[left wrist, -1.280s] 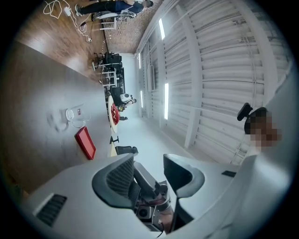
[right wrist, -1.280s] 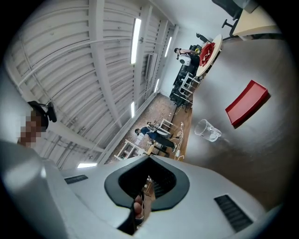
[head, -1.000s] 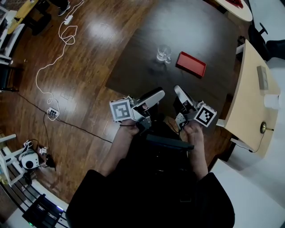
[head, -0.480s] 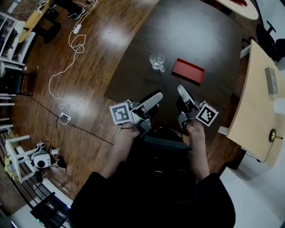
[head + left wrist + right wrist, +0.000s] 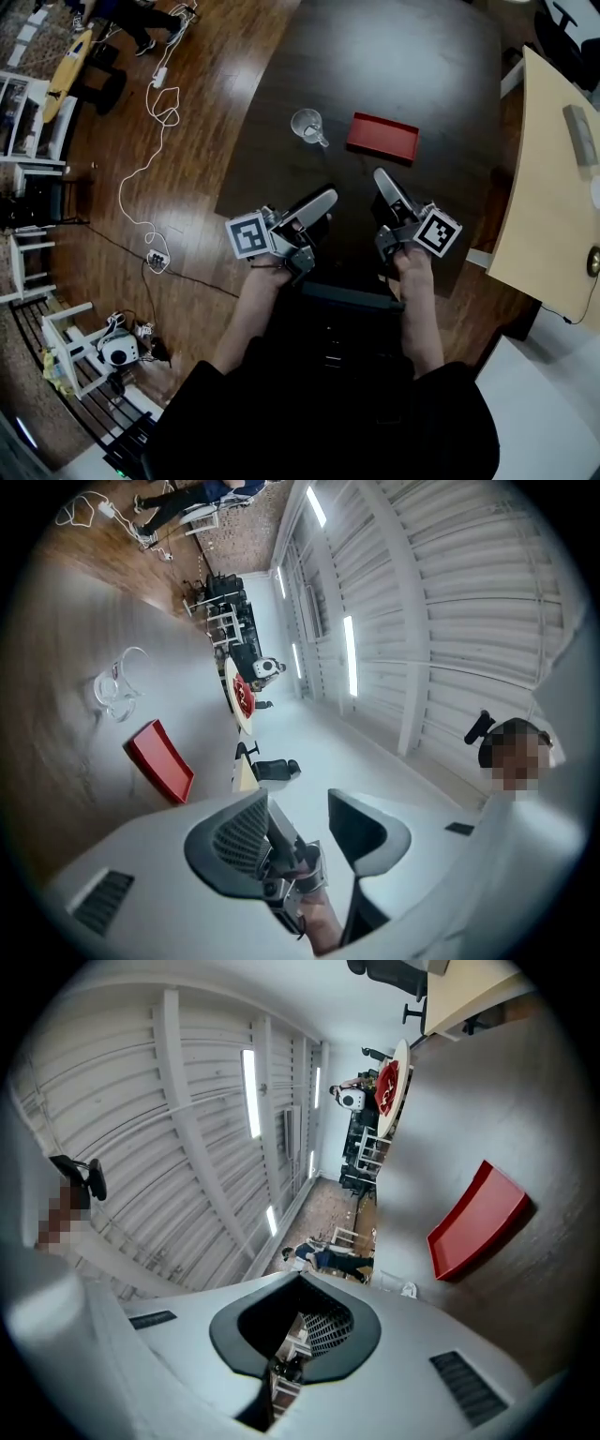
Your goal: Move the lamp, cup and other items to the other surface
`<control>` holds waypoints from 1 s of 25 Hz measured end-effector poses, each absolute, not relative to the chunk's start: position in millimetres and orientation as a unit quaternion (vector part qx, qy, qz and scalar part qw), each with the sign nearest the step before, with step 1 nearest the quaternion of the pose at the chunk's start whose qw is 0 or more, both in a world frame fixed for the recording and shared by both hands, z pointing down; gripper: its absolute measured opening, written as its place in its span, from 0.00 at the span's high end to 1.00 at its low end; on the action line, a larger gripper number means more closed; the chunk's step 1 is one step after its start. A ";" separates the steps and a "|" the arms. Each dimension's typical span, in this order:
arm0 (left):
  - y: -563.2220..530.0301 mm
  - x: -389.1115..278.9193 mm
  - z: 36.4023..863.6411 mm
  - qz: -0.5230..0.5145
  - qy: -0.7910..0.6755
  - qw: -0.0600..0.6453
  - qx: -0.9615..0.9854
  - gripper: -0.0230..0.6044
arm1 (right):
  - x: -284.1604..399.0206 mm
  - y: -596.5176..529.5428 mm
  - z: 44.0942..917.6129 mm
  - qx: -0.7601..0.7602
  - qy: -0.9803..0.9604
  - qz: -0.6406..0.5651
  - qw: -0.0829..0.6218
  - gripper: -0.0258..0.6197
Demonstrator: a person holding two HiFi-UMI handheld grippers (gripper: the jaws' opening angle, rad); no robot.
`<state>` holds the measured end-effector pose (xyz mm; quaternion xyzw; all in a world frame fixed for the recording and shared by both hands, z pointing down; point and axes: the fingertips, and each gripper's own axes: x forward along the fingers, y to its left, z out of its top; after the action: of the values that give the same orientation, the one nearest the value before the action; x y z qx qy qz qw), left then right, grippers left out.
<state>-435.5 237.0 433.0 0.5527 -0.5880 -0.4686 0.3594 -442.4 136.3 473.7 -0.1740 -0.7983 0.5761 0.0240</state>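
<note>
The left gripper (image 5: 319,202), jaws apart and empty, and the right gripper (image 5: 381,178), closed on nothing, are being carried nearer than before to the glass cup (image 5: 307,125) and red tray (image 5: 382,137), which are being left side by side on the dark table (image 5: 403,56).

The dark surface (image 5: 403,56) carries 2 things near its front edge: a clear glass cup (image 5: 307,125) and, just beside it on the right, a flat red tray (image 5: 382,137). The pale surface (image 5: 544,187) holds a grey oblong item (image 5: 580,134). A white power strip (image 5: 157,257) lies on the wooden floor (image 5: 206,112).
</note>
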 end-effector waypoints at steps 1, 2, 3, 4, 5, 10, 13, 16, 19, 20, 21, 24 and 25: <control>236.2 -436.6 432.5 -0.468 -0.584 0.362 0.557 0.62 | -441.7 135.0 473.3 -0.168 -0.801 0.575 0.021 0.94; 235.4 -437.7 432.1 -0.467 -0.578 0.364 0.561 0.62 | -441.1 133.7 472.9 -0.162 -0.804 0.573 0.018 0.94; 234.5 -439.0 432.1 -0.467 -0.572 0.367 0.566 0.62 | -440.7 132.1 472.6 -0.154 -0.807 0.570 0.015 0.94; 233.2 -440.7 432.4 -0.468 -0.565 0.370 0.570 0.62 | -440.8 130.2 472.4 -0.147 -0.811 0.567 0.012 0.94; 231.7 -443.2 432.9 -0.470 -0.557 0.373 0.575 0.62 | -441.4 128.1 472.6 -0.138 -0.814 0.564 0.010 0.94; 228.6 -467.6 432.7 -0.479 -0.519 0.384 0.595 0.62 | -448.5 122.4 477.4 -0.087 -0.831 0.549 0.010 0.94; 234.0 -487.4 429.9 -0.488 -0.495 0.389 0.604 0.62 | -461.3 127.0 475.1 -0.061 -0.840 0.538 0.012 0.94; 244.7 -503.1 433.2 -0.495 -0.473 0.398 0.611 0.62 | -474.3 140.3 471.6 -0.041 -0.854 0.519 0.014 0.94; 252.0 -514.8 440.8 -0.497 -0.450 0.412 0.617 0.62 | -482.1 151.6 470.8 -0.020 -0.869 0.494 0.021 0.94; 253.8 -518.5 443.7 -0.498 -0.442 0.416 0.619 0.62 | -482.8 153.9 472.1 -0.010 -0.873 0.487 0.024 0.94; 255.3 -522.1 446.9 -0.499 -0.435 0.421 0.621 0.62 | -483.0 155.6 473.9 0.000 -0.876 0.481 0.026 0.94; 254.9 -528.3 454.4 -0.505 -0.412 0.432 0.623 0.62 | -477.1 157.4 480.4 0.033 -0.881 0.470 0.035 0.94; 253.8 -527.4 456.0 -0.508 -0.404 0.436 0.623 0.62 | -472.9 157.5 482.8 0.043 -0.884 0.464 0.042 0.94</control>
<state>-527.4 253.8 456.0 0.6234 -0.4038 -0.5081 0.4361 -472.9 157.5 482.8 0.0425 -0.8840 0.4636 0.0420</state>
